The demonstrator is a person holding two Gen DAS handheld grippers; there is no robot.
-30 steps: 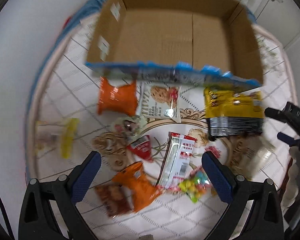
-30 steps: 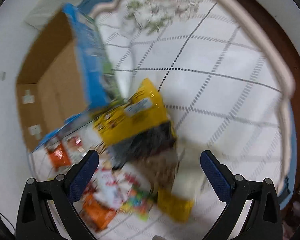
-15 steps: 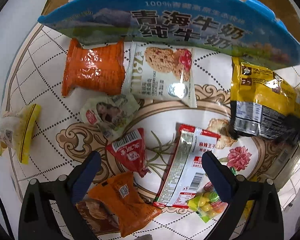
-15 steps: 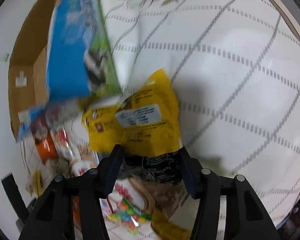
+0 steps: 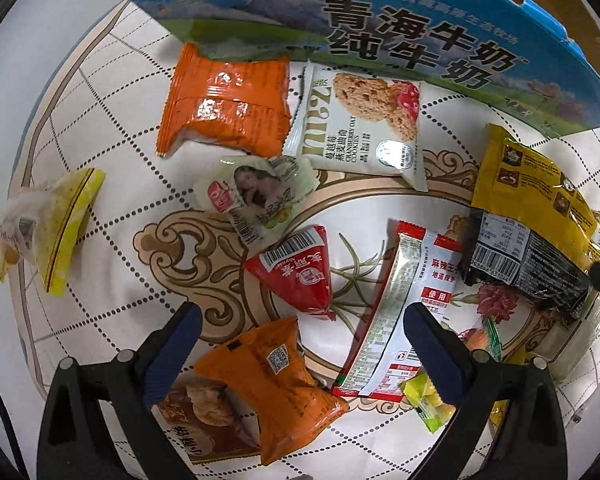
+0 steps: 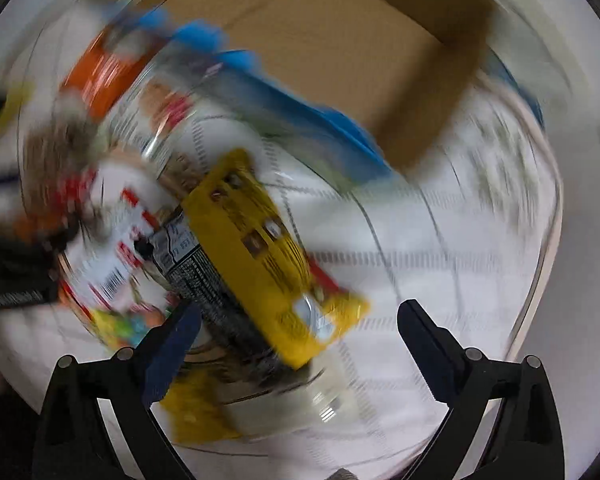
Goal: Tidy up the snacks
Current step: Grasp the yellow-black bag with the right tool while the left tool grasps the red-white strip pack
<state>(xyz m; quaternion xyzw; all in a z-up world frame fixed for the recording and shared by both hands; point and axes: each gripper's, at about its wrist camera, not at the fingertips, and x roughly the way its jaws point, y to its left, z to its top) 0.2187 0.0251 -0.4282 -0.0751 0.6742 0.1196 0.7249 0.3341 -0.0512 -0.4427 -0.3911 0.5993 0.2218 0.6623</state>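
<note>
right gripper (image 6: 298,320) was pinched on the yellow snack bag (image 6: 260,256) half a sec ago, now spread w/ bag loose on table just near the box (image 6: 340,40), nothing boxed yet; left gripper (image 5: 300,328) spread too

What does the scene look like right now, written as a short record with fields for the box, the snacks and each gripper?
box: cardboard box at the far side of the table, open, blue printed wall facing the snacks
snacks: loose on the patterned tablecloth, none seen in the box
nearest box: orange packet, cookie packet
left gripper: open, above a red triangular packet
right gripper: open, yellow-and-black bag ahead of its fingers, view blurred
</note>
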